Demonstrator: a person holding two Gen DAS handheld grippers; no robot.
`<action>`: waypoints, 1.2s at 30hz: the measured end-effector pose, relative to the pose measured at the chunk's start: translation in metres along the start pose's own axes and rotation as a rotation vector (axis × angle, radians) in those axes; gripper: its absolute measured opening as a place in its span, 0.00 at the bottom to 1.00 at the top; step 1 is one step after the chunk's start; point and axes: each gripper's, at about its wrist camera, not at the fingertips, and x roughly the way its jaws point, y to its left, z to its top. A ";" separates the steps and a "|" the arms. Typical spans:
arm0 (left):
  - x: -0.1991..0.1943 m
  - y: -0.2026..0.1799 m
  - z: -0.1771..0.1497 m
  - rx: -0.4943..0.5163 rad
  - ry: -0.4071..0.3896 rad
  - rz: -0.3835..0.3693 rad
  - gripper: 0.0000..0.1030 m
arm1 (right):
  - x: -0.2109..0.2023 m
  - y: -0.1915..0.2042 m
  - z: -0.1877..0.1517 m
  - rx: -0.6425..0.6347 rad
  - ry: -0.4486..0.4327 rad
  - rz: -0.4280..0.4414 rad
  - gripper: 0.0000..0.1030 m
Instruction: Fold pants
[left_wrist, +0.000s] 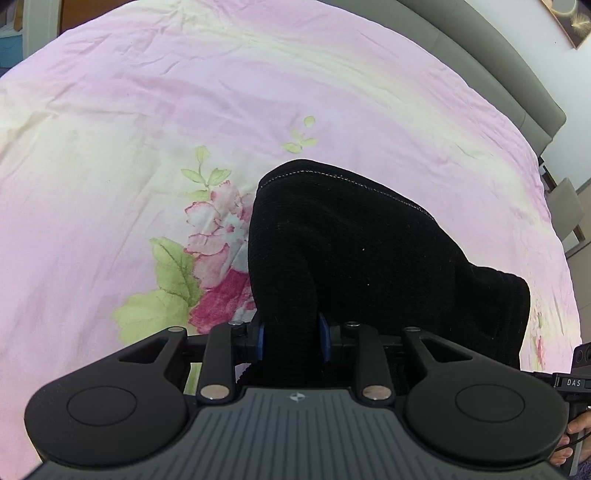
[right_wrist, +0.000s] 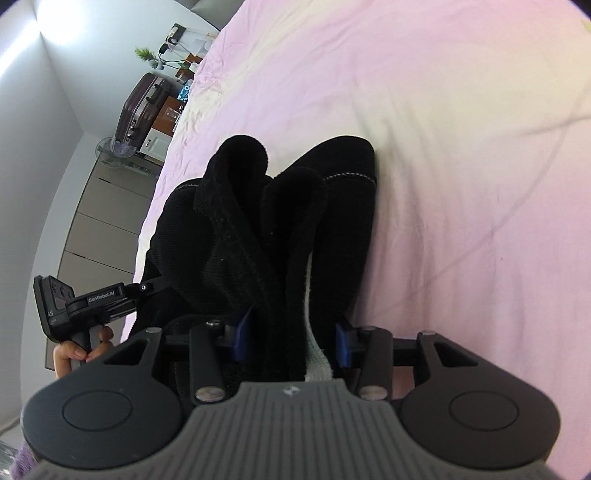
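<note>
Pink floral bedspread (left_wrist: 147, 110) carries the black pants (left_wrist: 369, 251); left gripper (left_wrist: 291, 334) and right gripper (right_wrist: 291, 336) each seem clamped on bunched cloth, which could slip loose, spoiling the fold.

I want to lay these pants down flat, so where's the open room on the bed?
Bare bedspread beyond the black pants, toward the grey headboard, and left past the flower print. Crowded only at the bunched fabric by both grippers.

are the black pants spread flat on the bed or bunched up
Bunched up: the black pants rise in thick doubled folds off the bedsheet, pinched in both grippers.
</note>
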 end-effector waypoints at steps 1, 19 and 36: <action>-0.005 -0.005 -0.001 0.016 -0.011 0.025 0.36 | -0.001 0.002 0.001 -0.004 0.005 -0.004 0.43; -0.098 -0.067 -0.091 0.310 -0.013 0.311 0.36 | -0.053 0.102 -0.070 -0.664 -0.103 -0.235 0.19; -0.069 -0.062 -0.112 0.335 0.041 0.447 0.37 | -0.024 0.078 -0.069 -0.614 -0.034 -0.321 0.18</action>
